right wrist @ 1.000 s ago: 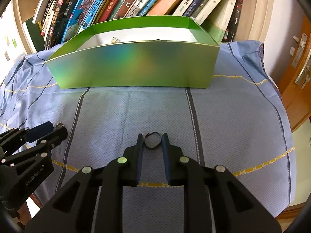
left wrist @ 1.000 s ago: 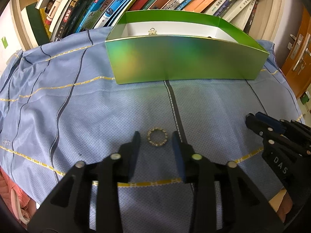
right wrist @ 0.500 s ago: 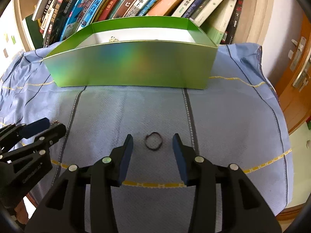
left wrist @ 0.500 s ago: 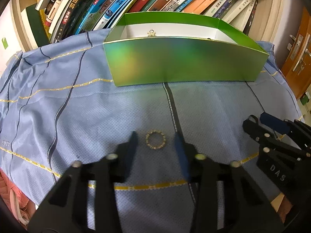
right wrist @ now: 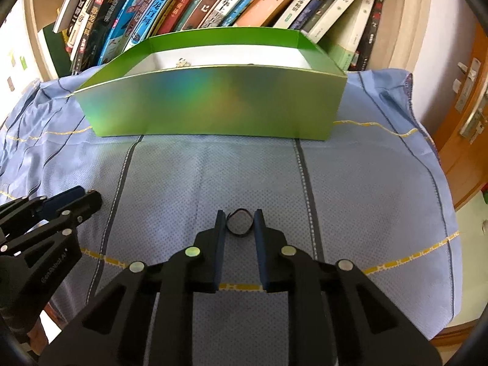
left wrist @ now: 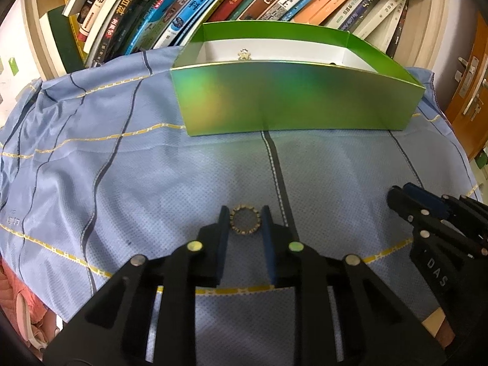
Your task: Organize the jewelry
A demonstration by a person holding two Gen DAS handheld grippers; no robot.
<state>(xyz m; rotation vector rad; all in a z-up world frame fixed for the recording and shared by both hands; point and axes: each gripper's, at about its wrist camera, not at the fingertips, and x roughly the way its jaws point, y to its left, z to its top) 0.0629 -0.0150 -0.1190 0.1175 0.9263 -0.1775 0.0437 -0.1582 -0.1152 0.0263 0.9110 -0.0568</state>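
A gold beaded ring (left wrist: 245, 220) lies on the blue cloth between the fingers of my left gripper (left wrist: 245, 218), whose jaws stand close on both its sides. A thin black ring (right wrist: 240, 222) lies between the fingers of my right gripper (right wrist: 240, 221), whose jaws touch its sides. A green open box (left wrist: 292, 97) stands at the far side of the cloth, also in the right wrist view (right wrist: 213, 103). A small gold piece of jewelry (left wrist: 244, 54) lies inside it near the left.
A shelf of leaning books (right wrist: 213, 3) stands right behind the box. The blue striped cloth (left wrist: 122, 183) covers the table. A wooden door with a handle (right wrist: 469, 122) is at the right. My right gripper shows at the right in the left wrist view (left wrist: 427, 213).
Both grippers opened wider half a second ago, then closed in again around their rings. The rings stay on the cloth.
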